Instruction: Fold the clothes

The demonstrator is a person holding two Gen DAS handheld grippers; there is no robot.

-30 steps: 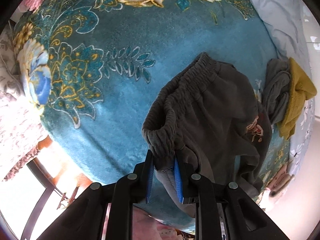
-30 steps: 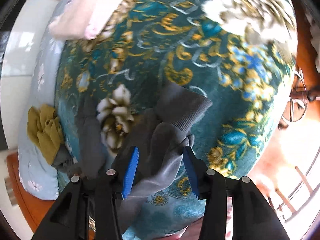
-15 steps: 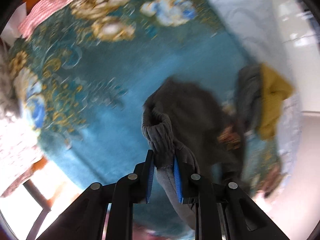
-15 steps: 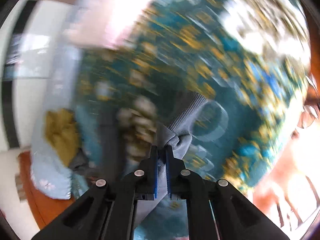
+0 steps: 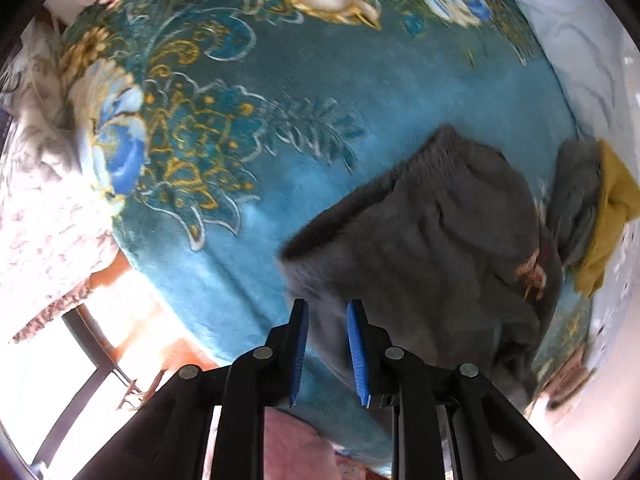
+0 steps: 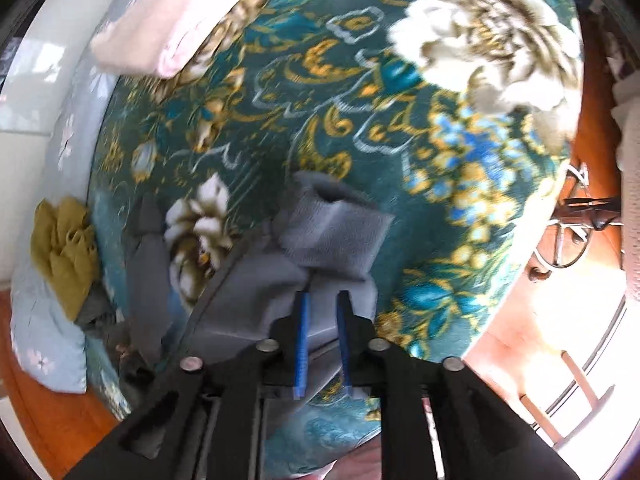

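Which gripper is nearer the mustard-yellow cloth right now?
Hard to call. The left gripper, opening with the grey pants' waistband between its fingers, has the yellow cloth far right; the right gripper, opening over a pant leg, has it far left.

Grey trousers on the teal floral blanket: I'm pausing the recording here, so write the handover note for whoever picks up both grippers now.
Left gripper: jaws opening, grey trousers between the blue pads at the waistband end; grip loosening.
Right gripper: jaws opening, cloth near the ribbed cuff between the pads.
Trousers lie spread across the teal blanket, waistband at the left gripper, cuff at the right gripper. A mustard and grey bundle sits at the bed's edge, untouched.
Done: trousers laid out, both ends brought down to the blanket.
Left: no neat fold shows yet; fold the trousers, then the bundle.
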